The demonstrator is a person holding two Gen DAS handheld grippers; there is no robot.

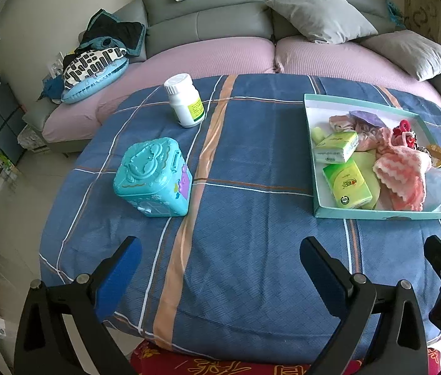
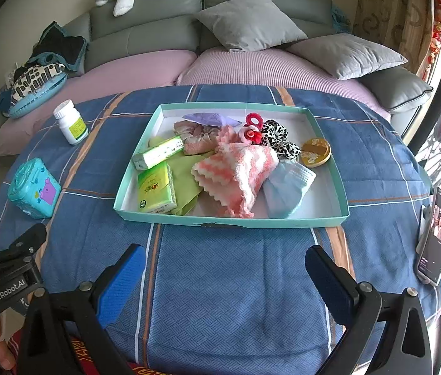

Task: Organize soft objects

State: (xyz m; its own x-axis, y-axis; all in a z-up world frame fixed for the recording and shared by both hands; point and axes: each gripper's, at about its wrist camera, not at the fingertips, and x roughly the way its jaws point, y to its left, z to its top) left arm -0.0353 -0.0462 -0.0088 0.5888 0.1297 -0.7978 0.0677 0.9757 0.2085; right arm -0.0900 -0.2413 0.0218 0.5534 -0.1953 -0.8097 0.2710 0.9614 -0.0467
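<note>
A teal-rimmed white tray (image 2: 342,211) (image 1: 376,214) on the blue plaid table holds soft things: a pink-and-white towel (image 2: 236,172) (image 1: 401,172), a light blue face mask (image 2: 286,187), two green tissue packs (image 2: 156,187) (image 1: 347,184), scrunchies (image 2: 275,134) and a green cloth (image 2: 184,176). My left gripper (image 1: 220,268) is open and empty over the table's near edge, left of the tray. My right gripper (image 2: 225,275) is open and empty, just in front of the tray.
A teal toy box (image 1: 153,176) (image 2: 34,189) and a white pill bottle (image 1: 184,100) (image 2: 70,122) stand on the table left of the tray. A phone (image 2: 436,234) stands at the table's right edge. A sofa with grey pillows (image 2: 250,20) lies behind.
</note>
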